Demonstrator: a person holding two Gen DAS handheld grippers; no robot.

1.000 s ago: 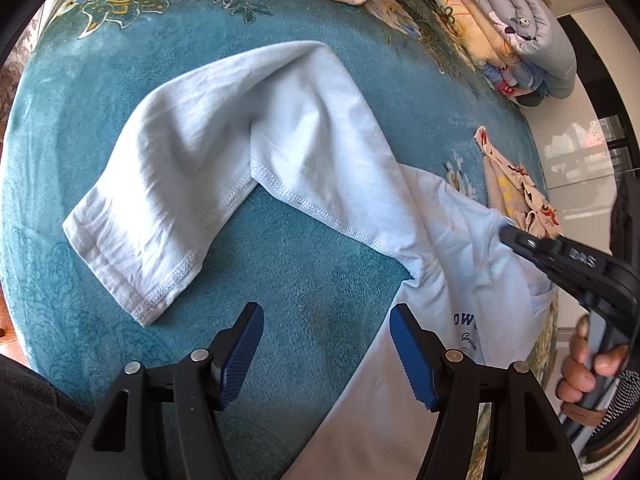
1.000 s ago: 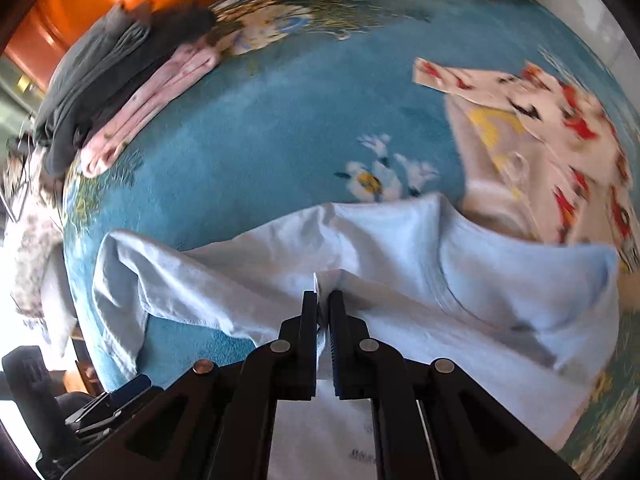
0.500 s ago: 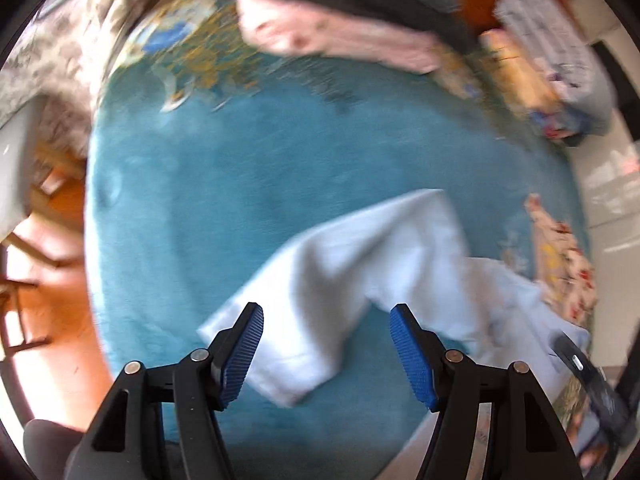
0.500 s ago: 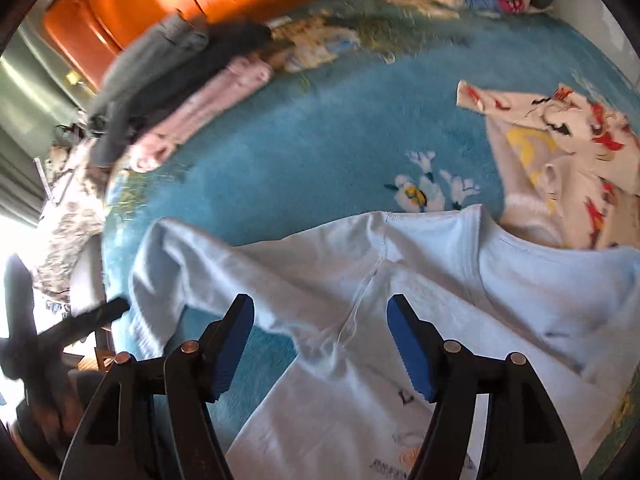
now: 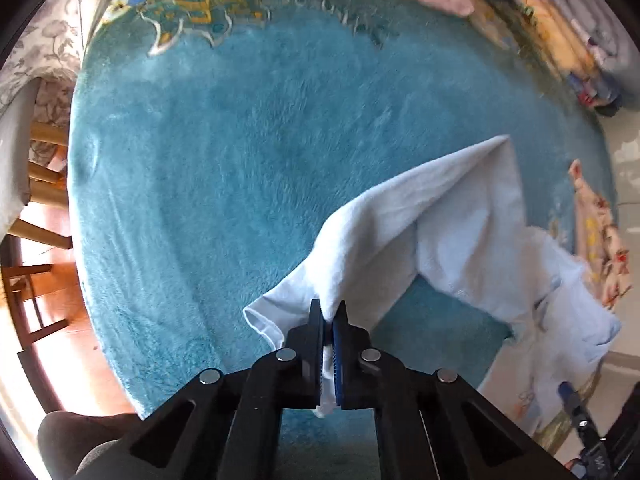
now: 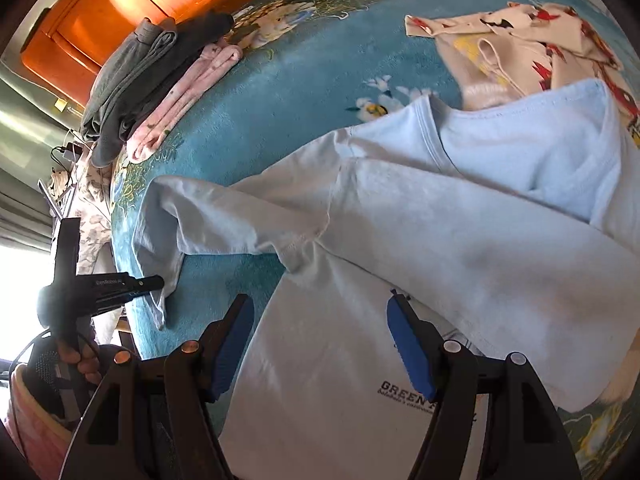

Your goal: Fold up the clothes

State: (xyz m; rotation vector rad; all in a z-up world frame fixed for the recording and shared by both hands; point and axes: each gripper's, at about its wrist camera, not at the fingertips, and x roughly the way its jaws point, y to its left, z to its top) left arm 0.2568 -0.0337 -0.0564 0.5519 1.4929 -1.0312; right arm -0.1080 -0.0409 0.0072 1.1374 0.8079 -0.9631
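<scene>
shirt: pale blue long-sleeve shirt lying face up on the teal blanket, printed chest nearest the right camera, so it's spread out but not folded yet

sleeve: the long sleeve is kinked out sideways, away from the body, which is probably why it gets dealt with first

left gripper: fingers pressed together on the cuff end of that sleeve, a bit of white fabric poking out between them. Grabbing at the cuff makes sense, you get the whole length to swing over in one go. The right camera shows it too, tip right at the sleeve edge

right gripper: fingers wide apart, holding nothing, hovering over the chest near the armpit seam. My guess is it's there to pin the body down so it doesn't slide

next move: likely carry the cuff across onto the chest

risk: the blanket is fuzzy, so the shirt could drag and bunch

other stuff: patterned top touching the far shoulder, pink and grey folded piles well apart, out of the way
</scene>
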